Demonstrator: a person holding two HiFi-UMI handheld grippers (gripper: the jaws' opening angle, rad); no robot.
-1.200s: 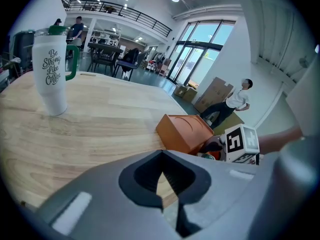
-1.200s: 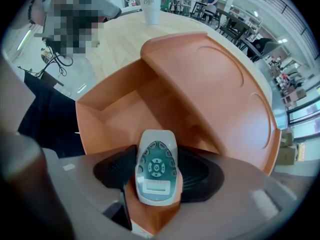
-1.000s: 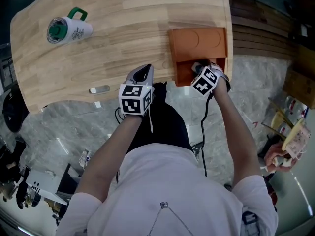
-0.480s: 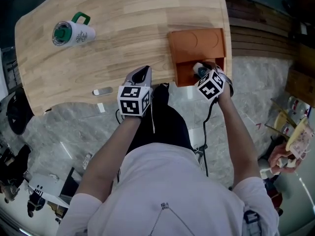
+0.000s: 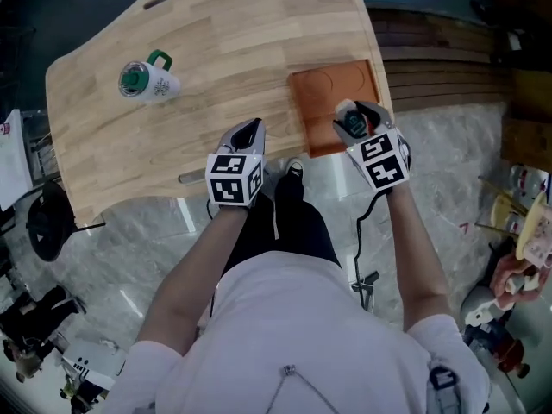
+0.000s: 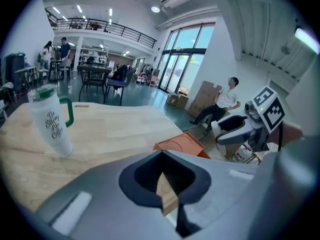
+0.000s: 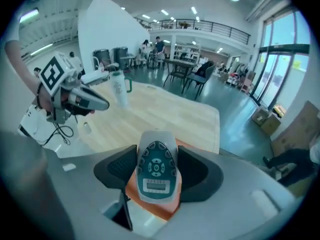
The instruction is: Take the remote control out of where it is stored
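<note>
Gripping the remote control (image 7: 157, 170) by its two long sides, the right gripper (image 5: 354, 119) has its jaws clenched on it, set wide. Remote: rounded silver-grey shell, teal face, ring of small buttons round a centre pad, pale display strip below them. Button face is turned toward the gripper's own camera, rounded end pointing away. It sits over the near right part of an orange storage box (image 5: 326, 89); whether it touches the box cannot be told.

Box lies at the near edge of the desk (image 5: 224, 41), close to the right-hand corner, two circles pressed into its lid. Desk top is light wood with rounded corners, with a broad bare run from the box out to the far left. Past the near edge: grey marbled floor (image 5: 147, 231).

Over that near edge hangs the left gripper (image 5: 249, 129), left of the box and apart from it, jaws closed tip to tip, nothing between. Far left stands a white tumbler (image 5: 148, 81), green lid and handle, upright, well apart from both grippers. A small pale flat item (image 5: 191, 177) lies at the near edge, left of the left gripper. A black cable (image 5: 357, 231) drops from the right gripper.
</note>
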